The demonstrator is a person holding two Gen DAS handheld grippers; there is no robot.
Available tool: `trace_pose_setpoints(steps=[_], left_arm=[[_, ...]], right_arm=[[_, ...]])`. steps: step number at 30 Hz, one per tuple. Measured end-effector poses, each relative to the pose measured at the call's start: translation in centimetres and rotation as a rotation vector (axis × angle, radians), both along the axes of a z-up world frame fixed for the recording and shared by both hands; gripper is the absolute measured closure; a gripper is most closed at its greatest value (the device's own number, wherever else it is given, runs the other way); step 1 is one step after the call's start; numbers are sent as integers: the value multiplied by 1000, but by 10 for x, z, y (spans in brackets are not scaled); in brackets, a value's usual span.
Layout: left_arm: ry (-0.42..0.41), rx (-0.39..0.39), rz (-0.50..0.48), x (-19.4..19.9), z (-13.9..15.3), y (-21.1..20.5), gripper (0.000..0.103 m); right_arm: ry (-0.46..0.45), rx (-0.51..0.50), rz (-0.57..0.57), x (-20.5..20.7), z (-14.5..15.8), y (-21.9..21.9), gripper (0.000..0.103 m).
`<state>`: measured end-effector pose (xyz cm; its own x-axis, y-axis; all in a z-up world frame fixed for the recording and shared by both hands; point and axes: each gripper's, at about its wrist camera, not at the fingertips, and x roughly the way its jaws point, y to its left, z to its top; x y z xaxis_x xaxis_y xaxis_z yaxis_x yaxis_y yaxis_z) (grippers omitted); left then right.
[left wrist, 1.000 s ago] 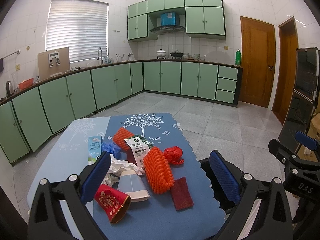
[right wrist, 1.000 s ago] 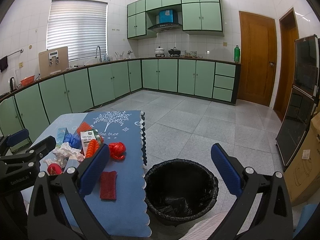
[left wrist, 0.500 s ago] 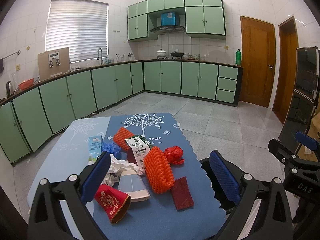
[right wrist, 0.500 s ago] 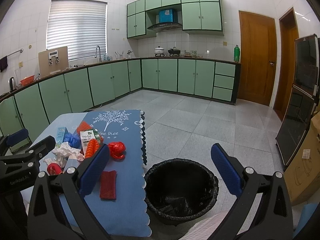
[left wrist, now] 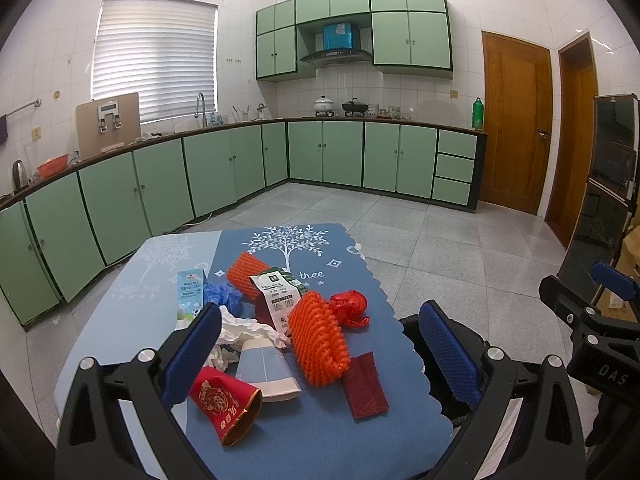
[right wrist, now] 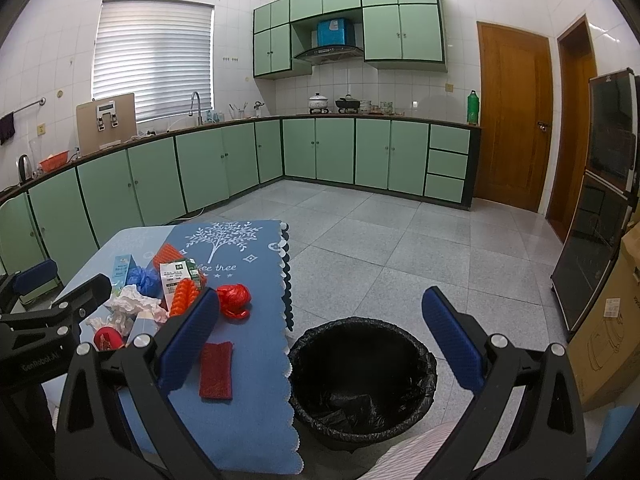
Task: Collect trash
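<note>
the left gripper (left wrist: 320, 350) hangs spread wide and empty over the near end of the table (left wrist: 120, 312), its jaws framing the litter; the right gripper (right wrist: 320, 340) is likewise released and holds nothing, poised above the black-lined bin (right wrist: 362, 376) on the floor just beside the table's scalloped edge. the trash sits in a tight heap: a red paper cup (left wrist: 224, 398) lying on its side against a grey-blue cup (left wrist: 266, 370), crumpled tissue (left wrist: 244, 330), an orange foam net (left wrist: 318, 340), a flat red packet (left wrist: 366, 386). the likely trouble is a pinch that catches two overlapping pieces, or nudges the tipped cups into rolling off. the thin packet lies flat and may slip the pads.
</note>
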<state>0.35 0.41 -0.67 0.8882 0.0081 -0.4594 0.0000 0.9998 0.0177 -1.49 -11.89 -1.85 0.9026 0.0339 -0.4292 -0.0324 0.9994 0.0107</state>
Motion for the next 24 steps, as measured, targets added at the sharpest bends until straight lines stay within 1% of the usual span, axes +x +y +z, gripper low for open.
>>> trace_pose_setpoints(steps=[16,20,24], left_arm=[[3,2,9,0,-5,4,6],[-17,13,46,2,-13,22,6],[-5,26,100,2,-24,48,6]], right_arm=[[-4,-1,5,0,3,1,5],[-4,3,6,2,3,4,5],[-6,8,27,8,-4,13,5]])
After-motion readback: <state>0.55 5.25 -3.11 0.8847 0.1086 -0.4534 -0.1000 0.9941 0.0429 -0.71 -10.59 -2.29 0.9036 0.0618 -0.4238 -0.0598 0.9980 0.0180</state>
